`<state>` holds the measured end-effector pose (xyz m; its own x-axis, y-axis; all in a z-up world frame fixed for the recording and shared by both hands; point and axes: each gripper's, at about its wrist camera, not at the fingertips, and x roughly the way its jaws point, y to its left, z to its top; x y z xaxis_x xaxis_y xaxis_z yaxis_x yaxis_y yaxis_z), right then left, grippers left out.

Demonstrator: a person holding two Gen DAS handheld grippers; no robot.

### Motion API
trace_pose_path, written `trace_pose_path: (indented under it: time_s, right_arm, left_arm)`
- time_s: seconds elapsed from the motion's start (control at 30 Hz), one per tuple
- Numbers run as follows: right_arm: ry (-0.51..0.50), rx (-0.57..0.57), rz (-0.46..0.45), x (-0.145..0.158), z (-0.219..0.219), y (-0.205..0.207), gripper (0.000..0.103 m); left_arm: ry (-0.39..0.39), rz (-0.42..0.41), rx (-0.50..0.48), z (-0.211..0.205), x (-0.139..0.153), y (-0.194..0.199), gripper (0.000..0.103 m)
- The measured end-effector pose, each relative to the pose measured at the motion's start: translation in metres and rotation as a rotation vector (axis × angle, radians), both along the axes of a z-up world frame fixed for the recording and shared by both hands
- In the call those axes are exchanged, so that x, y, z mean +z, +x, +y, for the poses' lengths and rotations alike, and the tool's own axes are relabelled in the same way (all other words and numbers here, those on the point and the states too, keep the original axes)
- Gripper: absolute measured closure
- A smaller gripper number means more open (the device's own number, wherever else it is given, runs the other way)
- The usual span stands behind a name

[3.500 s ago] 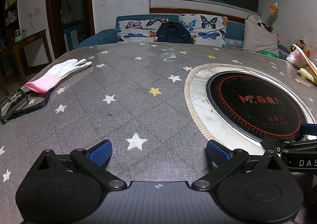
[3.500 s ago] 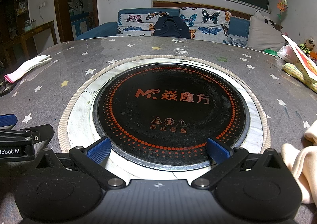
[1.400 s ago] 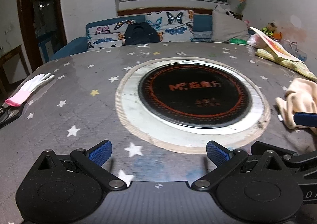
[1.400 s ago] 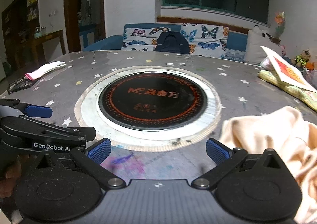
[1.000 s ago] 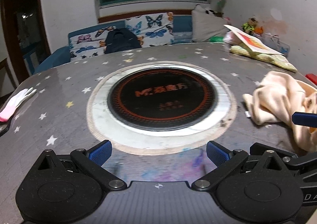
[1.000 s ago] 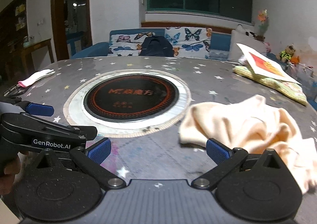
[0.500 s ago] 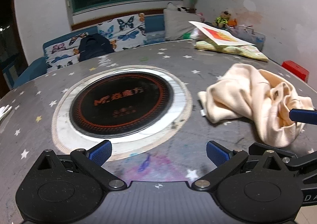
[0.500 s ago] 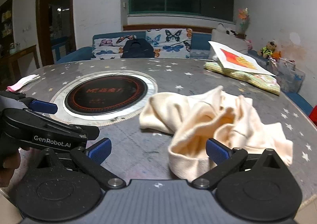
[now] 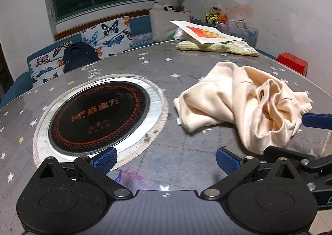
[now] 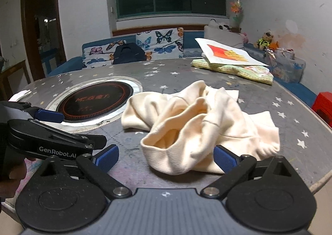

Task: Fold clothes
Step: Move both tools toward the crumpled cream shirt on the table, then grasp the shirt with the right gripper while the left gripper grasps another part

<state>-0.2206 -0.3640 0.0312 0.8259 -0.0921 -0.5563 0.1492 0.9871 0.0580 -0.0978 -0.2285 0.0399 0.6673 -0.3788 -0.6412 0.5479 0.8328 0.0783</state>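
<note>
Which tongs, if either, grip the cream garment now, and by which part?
Neither. Both the left tongs and right tongs are open and empty; the cream garment lies crumpled on the table.

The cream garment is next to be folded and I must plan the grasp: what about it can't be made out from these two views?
- Which kind of garment the cream garment is: crumpled in both views, its own folds hide sleeves and hem.
- Its near edge: right wrist view, hidden behind the right gripper.
- Its dark label: left wrist view, too small to read.
- Its right side: left wrist view, partly covered by the right gripper's finger.
</note>
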Motion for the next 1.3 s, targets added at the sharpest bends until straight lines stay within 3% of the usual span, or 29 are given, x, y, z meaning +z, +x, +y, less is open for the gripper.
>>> trace_pose_path:
  time_s: [0.8, 1.03, 1.3]
  right_arm:
    - [0.052, -0.132, -0.014, -0.001, -0.045, -0.008, 0.014]
    - [0.065, -0.141, -0.018, -0.001, -0.052, -0.003, 0.024]
    - [0.094, -0.168, -0.009, -0.003, -0.066, -0.003, 0.033]
  left_arm:
    - [0.001, 0.013, -0.094, -0.042, 0.005, 0.006, 0.000]
    - [-0.008, 0.015, -0.126, -0.051, 0.007, 0.006, 0.001]
    - [0.000, 0.016, -0.183, -0.069, 0.004, 0.007, 0.016]
